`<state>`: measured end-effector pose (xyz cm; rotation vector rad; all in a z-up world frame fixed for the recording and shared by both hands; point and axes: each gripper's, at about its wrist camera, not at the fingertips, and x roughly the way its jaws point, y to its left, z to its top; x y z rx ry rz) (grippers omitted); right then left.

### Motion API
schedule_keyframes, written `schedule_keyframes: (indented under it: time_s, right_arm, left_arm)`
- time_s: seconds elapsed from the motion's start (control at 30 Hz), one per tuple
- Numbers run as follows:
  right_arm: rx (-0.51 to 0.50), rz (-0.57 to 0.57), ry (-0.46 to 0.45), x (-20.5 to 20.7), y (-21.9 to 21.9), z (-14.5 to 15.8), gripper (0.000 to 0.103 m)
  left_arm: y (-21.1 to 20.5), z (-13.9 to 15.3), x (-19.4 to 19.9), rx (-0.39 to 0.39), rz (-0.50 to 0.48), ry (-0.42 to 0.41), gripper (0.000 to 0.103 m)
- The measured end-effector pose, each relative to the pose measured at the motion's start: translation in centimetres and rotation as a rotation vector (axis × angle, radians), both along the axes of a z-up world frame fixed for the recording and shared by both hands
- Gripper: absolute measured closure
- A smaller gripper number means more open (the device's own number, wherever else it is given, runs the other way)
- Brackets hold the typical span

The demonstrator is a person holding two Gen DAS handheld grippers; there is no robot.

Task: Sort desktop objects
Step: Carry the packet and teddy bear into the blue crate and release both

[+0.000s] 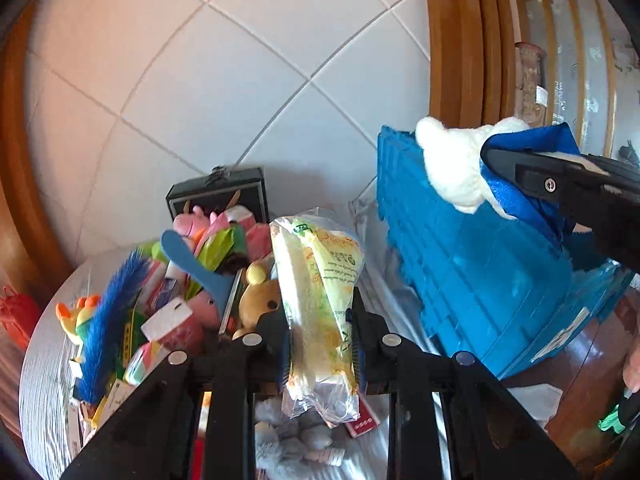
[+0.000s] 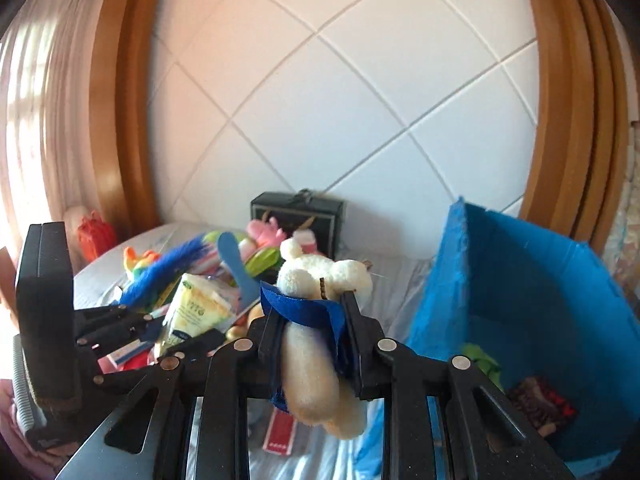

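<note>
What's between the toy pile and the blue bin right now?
In the left wrist view, only a strip of bare white cloth separates the toy pile from the blue bin; the bagged packet in the left gripper hangs in front of it.

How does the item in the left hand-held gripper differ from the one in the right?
The clear plastic packet with green print is crinkly and flat; the cream plush toy with a blue felt cape is soft and rounded. Each is clamped and lifted above the cluttered pile.
</note>
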<state>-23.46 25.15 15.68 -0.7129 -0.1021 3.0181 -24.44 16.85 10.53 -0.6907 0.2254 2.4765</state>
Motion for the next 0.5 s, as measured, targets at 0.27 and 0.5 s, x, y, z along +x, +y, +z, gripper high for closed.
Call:
schedule_keyframes:
  time_s: [0.27,0.5]
  right_arm:
    - [0.053,-0.301,0.052,3.4,10.4,3.0,0.079]
    - [0.076,-0.429,-0.033,4.8,19.9,1.4,0.079]
  left_arm:
    - [9.3,6.2,1.8,0.052,-0.163,0.066,0.08]
    - [20.9,7.5,2.6,-0.017,-0.317,-0.022,0.08]
